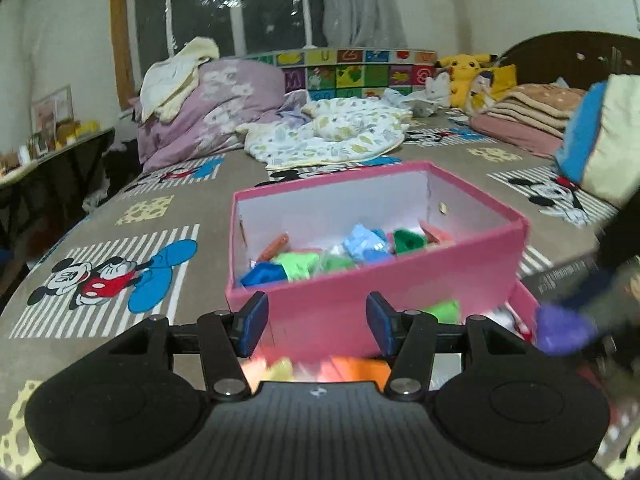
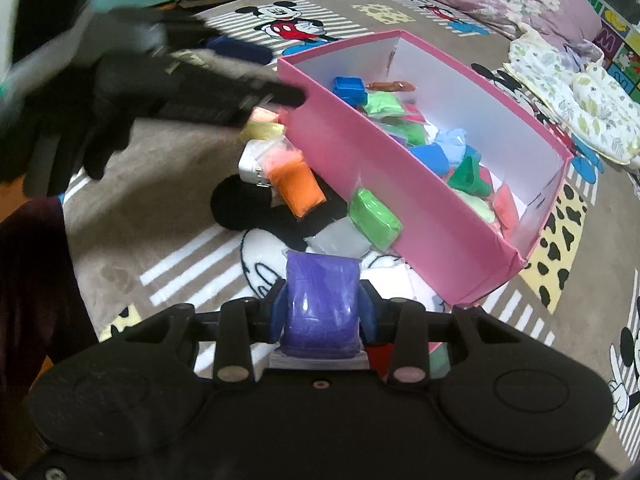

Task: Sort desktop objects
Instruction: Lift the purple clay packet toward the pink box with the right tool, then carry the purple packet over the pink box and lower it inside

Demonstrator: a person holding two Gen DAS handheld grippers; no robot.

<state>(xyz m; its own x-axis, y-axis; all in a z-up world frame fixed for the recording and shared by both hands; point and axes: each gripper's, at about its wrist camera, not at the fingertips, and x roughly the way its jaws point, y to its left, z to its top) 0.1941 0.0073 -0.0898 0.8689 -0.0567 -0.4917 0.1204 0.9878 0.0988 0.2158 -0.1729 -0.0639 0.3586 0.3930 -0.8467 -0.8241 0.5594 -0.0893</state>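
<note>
A pink box (image 1: 400, 280) (image 2: 400, 200) sits on the bed and holds several coloured clay packets and moulds. My left gripper (image 1: 317, 320) is open and empty, just in front of the box's near wall. My right gripper (image 2: 322, 312) is shut on a purple clay packet (image 2: 320, 304), held above the bed near the box's corner; it shows blurred in the left wrist view (image 1: 560, 330). Loose packets lie outside the box: orange (image 2: 298, 188), green (image 2: 374, 218), grey (image 2: 338, 242), yellow (image 2: 262, 130).
The bed has a Mickey Mouse sheet (image 1: 120, 280). A purple duvet (image 1: 208, 108), a floral blanket (image 1: 332, 132) and folded blankets (image 1: 528, 116) lie beyond the box. The gloved hand with the left gripper (image 2: 120, 92) hangs over the bed left of the box.
</note>
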